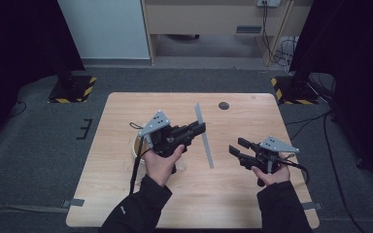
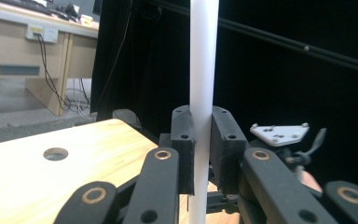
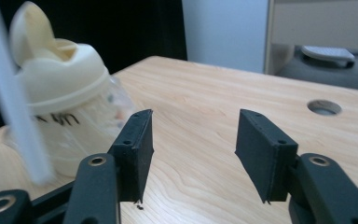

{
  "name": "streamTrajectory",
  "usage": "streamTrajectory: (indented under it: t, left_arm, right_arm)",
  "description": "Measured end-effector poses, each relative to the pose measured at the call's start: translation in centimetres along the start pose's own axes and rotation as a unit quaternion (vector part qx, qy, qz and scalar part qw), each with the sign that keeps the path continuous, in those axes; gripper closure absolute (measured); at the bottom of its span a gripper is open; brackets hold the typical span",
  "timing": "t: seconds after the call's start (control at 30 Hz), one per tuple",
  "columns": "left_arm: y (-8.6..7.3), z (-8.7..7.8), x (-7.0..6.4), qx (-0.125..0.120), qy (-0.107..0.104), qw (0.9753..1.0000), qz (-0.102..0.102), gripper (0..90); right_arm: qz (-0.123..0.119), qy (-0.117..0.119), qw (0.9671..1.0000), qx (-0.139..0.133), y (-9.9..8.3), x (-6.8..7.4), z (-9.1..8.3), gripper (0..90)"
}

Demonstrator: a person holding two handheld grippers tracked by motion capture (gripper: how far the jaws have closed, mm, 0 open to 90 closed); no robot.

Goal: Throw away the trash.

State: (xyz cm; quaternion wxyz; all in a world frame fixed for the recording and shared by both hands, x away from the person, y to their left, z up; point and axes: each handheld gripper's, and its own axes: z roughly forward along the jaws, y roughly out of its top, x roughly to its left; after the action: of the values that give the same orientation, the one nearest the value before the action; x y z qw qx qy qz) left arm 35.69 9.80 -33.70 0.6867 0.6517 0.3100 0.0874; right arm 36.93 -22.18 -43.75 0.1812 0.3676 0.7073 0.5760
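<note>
Left hand-held gripper (image 2: 201, 140) is clamped on the straw (image 2: 201, 60), right hand-held gripper (image 3: 193, 154) open; keep straw vertical, line up with cup (image 3: 70, 102) lid opening.

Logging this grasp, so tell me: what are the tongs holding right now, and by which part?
The left tongs clamp a white straw partway along its length. The right tongs are open and hold nothing.

A light wooden table (image 1: 126, 194) stands on a grey carpet floor (image 1: 39, 145). Black curtains (image 1: 19, 39) hang at both sides. A pale wooden desk (image 1: 199, 19) stands behind.
</note>
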Motion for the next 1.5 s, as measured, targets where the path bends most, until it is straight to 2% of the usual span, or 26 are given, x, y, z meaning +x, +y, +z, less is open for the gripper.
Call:
streamTrajectory:
  t: [0.23, 0.43, 0.5, 0.63, 0.87, 1.03, 1.27, 1.5]
  left_arm:
    - [0.9, -3.5, -0.1, -0.018, -0.001, 0.9998, 0.002, 80.3]
    - [1.3, -6.1, -0.1, -0.024, 0.005, 0.9996, 0.011, 80.3]
    - [1.4, -7.1, 0.0, -0.026, 0.011, 0.9994, 0.02, 80.3]
    - [1.5, -8.7, 0.4, -0.029, 0.023, 0.9988, 0.031, 80.2]
    - [1.6, -11.2, 1.7, -0.048, 0.047, 0.9974, 0.024, 80.2]
    - [2.0, -12.5, 2.5, -0.057, 0.066, 0.9958, 0.029, 80.2]
    - [2.2, -14.2, 3.8, -0.067, 0.104, 0.9916, 0.039, 80.2]
    - [2.0, -14.6, 4.8, -0.062, 0.131, 0.9881, 0.052, 80.2]
  right_arm:
    - [0.01, -0.019, 0.9996, 0.015, -0.7, -0.7, 0.2, 40.0]
    - [0.015, -0.039, 0.9985, 0.036, -1.3, -1.3, 0.3, 34.9]
    - [0.017, -0.049, 0.9978, 0.042, -1.5, -1.6, 0.4, 30.4]
    - [0.024, -0.065, 0.9962, 0.052, -1.9, -2.1, 0.4, 27.8]
    - [0.027, -0.078, 0.9941, 0.071, -2.5, -2.5, 0.6, 23.0]
    - [0.028, -0.087, 0.9925, 0.081, -2.9, -2.8, 0.7, 22.4]
    - [0.026, -0.091, 0.9916, 0.089, -3.2, -2.9, 0.8, 22.3]
    - [0.021, -0.093, 0.9912, 0.093, -3.3, -3.0, 0.9, 22.4]
